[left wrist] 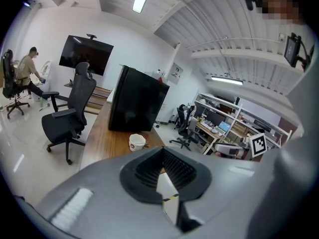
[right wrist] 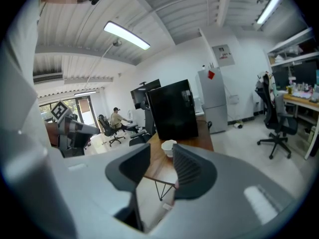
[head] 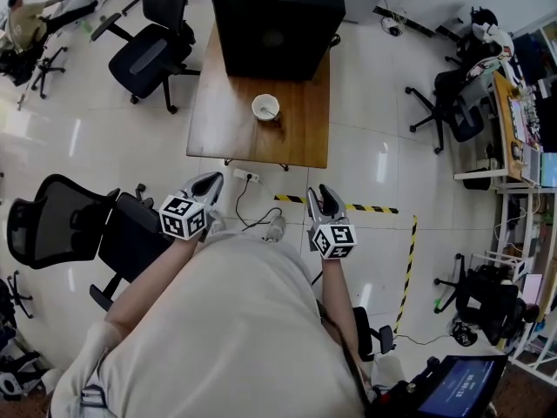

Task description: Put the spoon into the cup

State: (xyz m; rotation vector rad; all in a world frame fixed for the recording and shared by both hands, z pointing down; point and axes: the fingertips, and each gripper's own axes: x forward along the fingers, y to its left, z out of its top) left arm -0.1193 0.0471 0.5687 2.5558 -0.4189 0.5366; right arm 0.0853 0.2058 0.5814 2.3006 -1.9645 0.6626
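Note:
A white cup (head: 265, 107) stands on the wooden table (head: 222, 133), in front of a big black box (head: 274, 16). A thin handle that looks like the spoon (head: 271, 112) leans inside the cup. Both grippers hang close to my body, well short of the table and over the floor. My left gripper (head: 211, 179) is shut with nothing in it; its jaws meet at the tips in the left gripper view (left wrist: 162, 151). My right gripper (head: 325, 192) is open by a narrow gap, and the cup (right wrist: 169, 147) shows through that gap. The cup (left wrist: 136, 142) lies far ahead.
Black office chairs stand at my left (head: 61, 220) and beside the table's far left (head: 148, 55). Yellow-black tape (head: 374, 208) and a cable with a power strip (head: 248, 178) lie on the floor before me. Desks and chairs (head: 466, 111) fill the right side. A person (head: 26, 24) sits far left.

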